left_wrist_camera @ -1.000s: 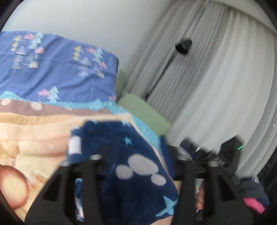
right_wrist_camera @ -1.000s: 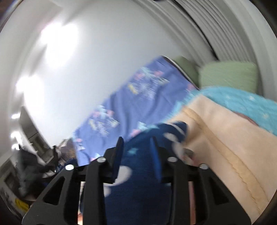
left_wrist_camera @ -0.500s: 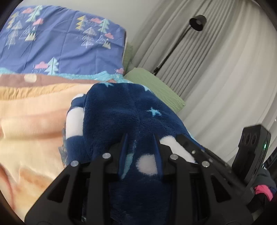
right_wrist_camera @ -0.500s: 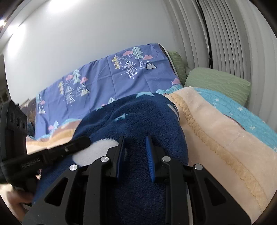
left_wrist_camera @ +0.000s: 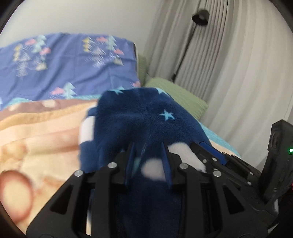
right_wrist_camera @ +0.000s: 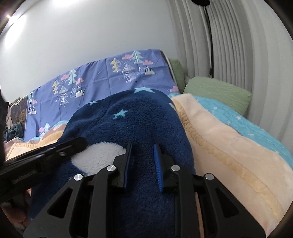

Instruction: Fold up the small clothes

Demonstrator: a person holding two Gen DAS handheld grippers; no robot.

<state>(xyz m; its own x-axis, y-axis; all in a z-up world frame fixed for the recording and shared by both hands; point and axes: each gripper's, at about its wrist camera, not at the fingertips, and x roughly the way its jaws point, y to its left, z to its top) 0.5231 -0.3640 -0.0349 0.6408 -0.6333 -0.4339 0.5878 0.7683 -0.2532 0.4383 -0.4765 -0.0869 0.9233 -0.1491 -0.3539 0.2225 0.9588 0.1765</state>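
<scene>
A small navy fleece garment (left_wrist_camera: 139, 117) with pale stars and white patches lies on a peach blanket (left_wrist_camera: 42, 135) on the bed. My left gripper (left_wrist_camera: 148, 161) is shut on the garment's near edge, fleece bunched between its blue pads. The garment also fills the middle of the right wrist view (right_wrist_camera: 128, 120). My right gripper (right_wrist_camera: 142, 161) is shut on the same near edge, just right of the left gripper's arm (right_wrist_camera: 44, 153). The two grippers are side by side. The garment's near part is hidden under the gripper bodies.
A purple sheet with tree prints (right_wrist_camera: 102, 80) stands behind the bed. A green pillow (right_wrist_camera: 218, 91) and a turquoise blanket (right_wrist_camera: 243, 120) lie at right, against grey curtains (left_wrist_camera: 238, 73) with a floor lamp (left_wrist_camera: 199, 17). The other gripper's body (left_wrist_camera: 274, 155) is at right.
One second ago my left gripper stood open over the garment; it has closed on the fleece. Both grippers have since shifted slightly, and the left view has tilted.
</scene>
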